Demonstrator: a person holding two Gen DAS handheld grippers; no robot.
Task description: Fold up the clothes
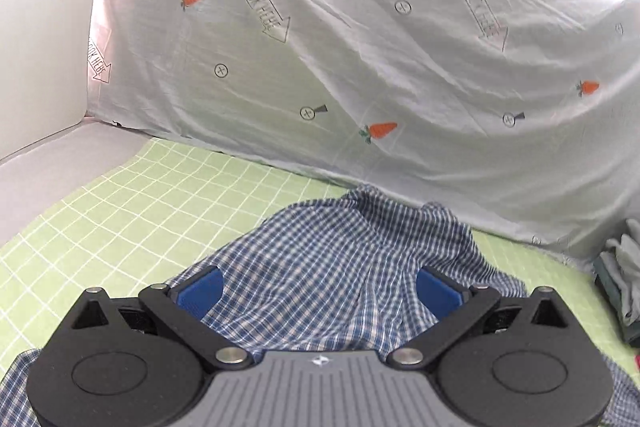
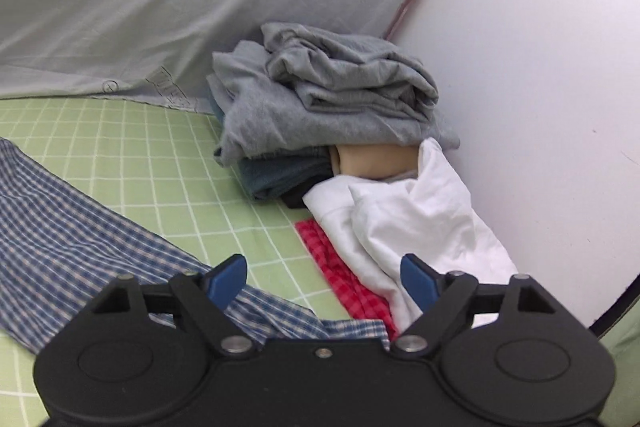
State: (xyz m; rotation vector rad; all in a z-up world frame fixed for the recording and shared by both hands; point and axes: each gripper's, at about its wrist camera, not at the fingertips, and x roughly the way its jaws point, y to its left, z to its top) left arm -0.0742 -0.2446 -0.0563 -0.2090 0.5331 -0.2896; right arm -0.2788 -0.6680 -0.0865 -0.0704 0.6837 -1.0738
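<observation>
A blue-and-white checked shirt lies rumpled on a green grid sheet. My left gripper is open, its blue pads spread wide over the shirt's middle, holding nothing. In the right wrist view the same shirt stretches from the left down under my right gripper. That gripper is open, its left pad over the shirt's edge and its right pad over a white garment. A red checked cloth lies between the pads.
A pale sheet with carrot prints rises like a wall behind the bed. A pile of grey and dark clothes sits at the back right against a white wall. A white panel stands at the far left.
</observation>
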